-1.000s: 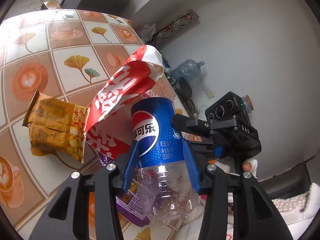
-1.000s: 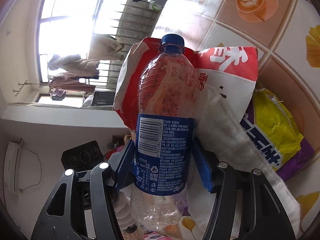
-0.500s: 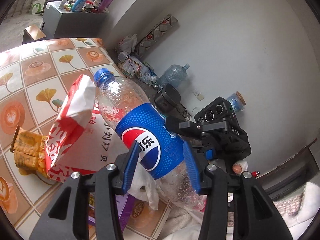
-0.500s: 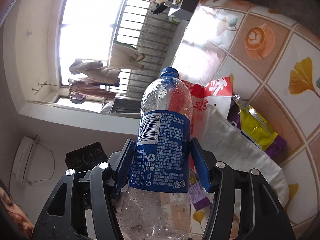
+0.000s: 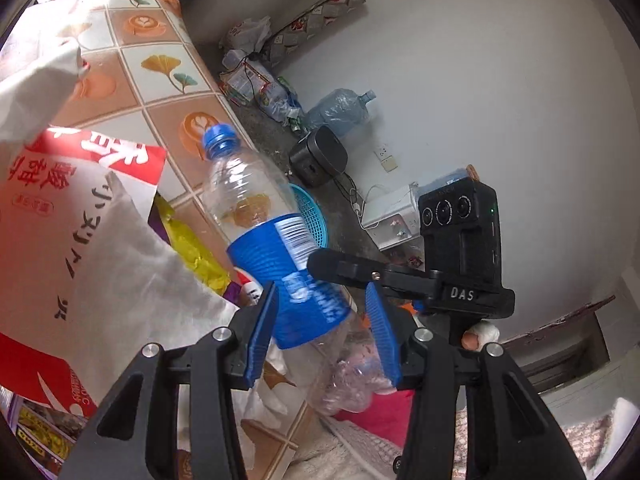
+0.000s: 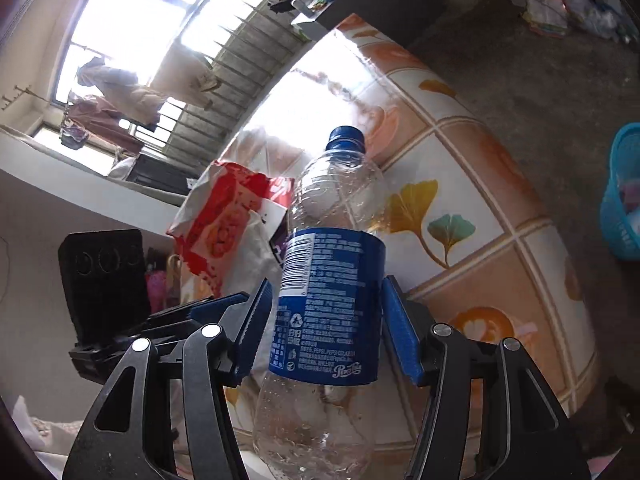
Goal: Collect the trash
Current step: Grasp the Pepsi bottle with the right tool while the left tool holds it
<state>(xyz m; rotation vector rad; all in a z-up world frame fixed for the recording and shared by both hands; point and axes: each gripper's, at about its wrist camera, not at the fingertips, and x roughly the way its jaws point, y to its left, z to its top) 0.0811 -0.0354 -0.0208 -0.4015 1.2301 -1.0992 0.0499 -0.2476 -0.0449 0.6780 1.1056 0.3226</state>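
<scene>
My right hand-held gripper (image 6: pixel 328 284) has the plastic bottle (image 6: pixel 328 308) between its two blue pads. The pads sit on the sides of the blue label, so it is holding the bottle by its middle. The bottle is empty and see-through, with a blue cap on top. It is up in the air over the edge of the worktop (image 6: pixel 480 184), which has a cloth with coffee cups and yellow leaves on it.

From my left hand-held gripper (image 5: pixel 322 292) I see the same bottle leaning to the left, right in front of its pads. This gripper is partly open. One pad looks close to the label and the other looks apart from it, so I cannot tell if it grips anything.

A big red and white bag (image 5: pixel 80 240) stands on the worktop just beside the bottle. A yellow wrapper (image 5: pixel 192 248) lies next to the bag. A blue basket (image 6: pixel 620 192) sits on the floor (image 6: pixel 540 60), near the worktop.
</scene>
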